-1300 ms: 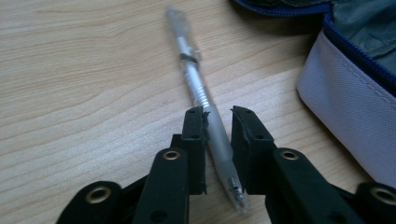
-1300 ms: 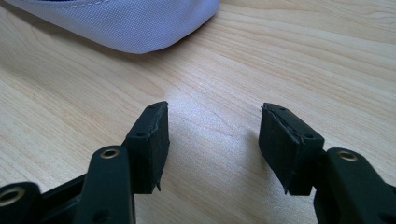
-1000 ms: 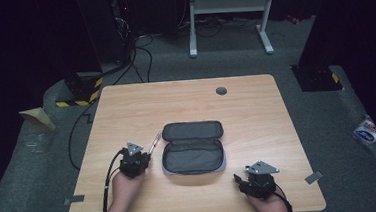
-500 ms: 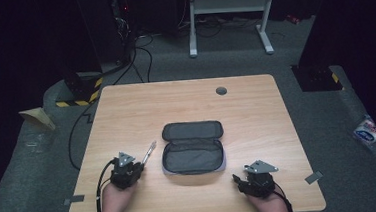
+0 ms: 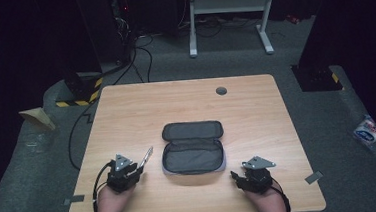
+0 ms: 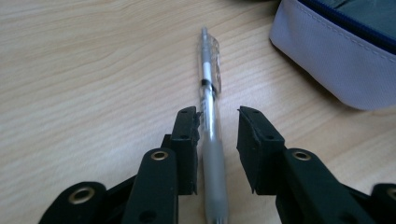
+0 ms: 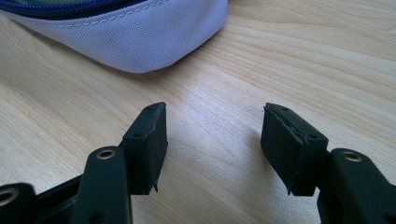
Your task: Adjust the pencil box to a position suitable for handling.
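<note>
what changed: my left claw (image 6: 217, 135) has just been opening; a second ago it was clamped shut on the clear plastic pen with the grey rubber grip (image 6: 208, 116), and now the pads stand a little apart with the pen lying between them, close against one pad and clear of the other.
since then: my left hand has drawn back toward the near-left corner of the pale wooden desk (image 5: 126, 110), and the pen has come along with it, away from the case.
what it means: i judge this as a release, the pen set down flat on the desk rather than carried into the case; if the pen belongs inside, that step is not yet done.
pen: flat on the wood, its clip end pointing away from me toward the open grey fabric pencil case with the blue zip (image 5: 193, 148), near it but not touching.
case: unzipped at mid-desk, lid folded back, inside hard to read from above.
left hand pose: low over the desk, claw (image 5: 139, 165) level and aimed up and to the right at the case.
right claw: jaws (image 7: 212, 140) wide apart, nothing between them, bare wood beneath, the lilac-grey corner of the case just ahead.
right hand pose: resting at the near-right of the desk (image 5: 253, 174), claw turned left toward the case.
</note>
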Motion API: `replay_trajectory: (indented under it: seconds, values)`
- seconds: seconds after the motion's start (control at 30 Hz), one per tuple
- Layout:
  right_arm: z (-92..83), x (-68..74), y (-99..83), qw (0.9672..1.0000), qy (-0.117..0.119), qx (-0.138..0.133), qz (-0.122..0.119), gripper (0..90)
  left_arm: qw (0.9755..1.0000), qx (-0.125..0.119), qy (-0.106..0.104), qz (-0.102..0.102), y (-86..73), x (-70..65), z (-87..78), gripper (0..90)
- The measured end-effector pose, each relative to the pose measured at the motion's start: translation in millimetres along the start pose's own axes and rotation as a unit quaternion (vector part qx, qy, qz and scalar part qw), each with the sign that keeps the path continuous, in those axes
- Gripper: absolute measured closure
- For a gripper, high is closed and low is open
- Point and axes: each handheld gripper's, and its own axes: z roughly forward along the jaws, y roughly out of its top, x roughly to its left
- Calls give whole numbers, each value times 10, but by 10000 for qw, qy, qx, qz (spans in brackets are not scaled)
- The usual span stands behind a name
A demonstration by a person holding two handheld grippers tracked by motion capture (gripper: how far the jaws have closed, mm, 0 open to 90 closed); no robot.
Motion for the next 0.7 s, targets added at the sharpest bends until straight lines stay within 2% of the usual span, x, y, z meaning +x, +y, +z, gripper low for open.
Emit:
replay_trajectory:
  seconds: [0.1, 0.2, 0.23, 0.3, 0.4, 0.57, 0.7]
  values:
    - [-8, -17, -8, 10000, 13, -10, 47, 406, 9999, 38, 72, 110, 54, -3, 106, 669]
    - [-15, -22, -15, 10000, -10, -19, 66, 405, 9998, 92, 146, 125, 90, 10, 179, 673]
    - [-17, -16, -18, 10000, -30, -11, 50, 404, 9997, 120, 127, 160, 98, 20, 195, 675]
    - [-19, -2, -22, 10000, -71, -2, 25, 404, 9999, 131, -62, 70, 104, 29, 213, 698]
    - [-22, 0, -23, 10000, -74, 6, 51, 404, 9999, 121, -63, 78, 104, 27, 215, 700]
    - [-23, 0, -24, 10000, -82, 5, 34, 404, 9999, 46, -122, 92, 83, 32, 214, 779]
    - [-22, 1, -24, 10000, -82, 1, 37, 404, 9998, 20, -194, 104, 73, 50, 209, 786]
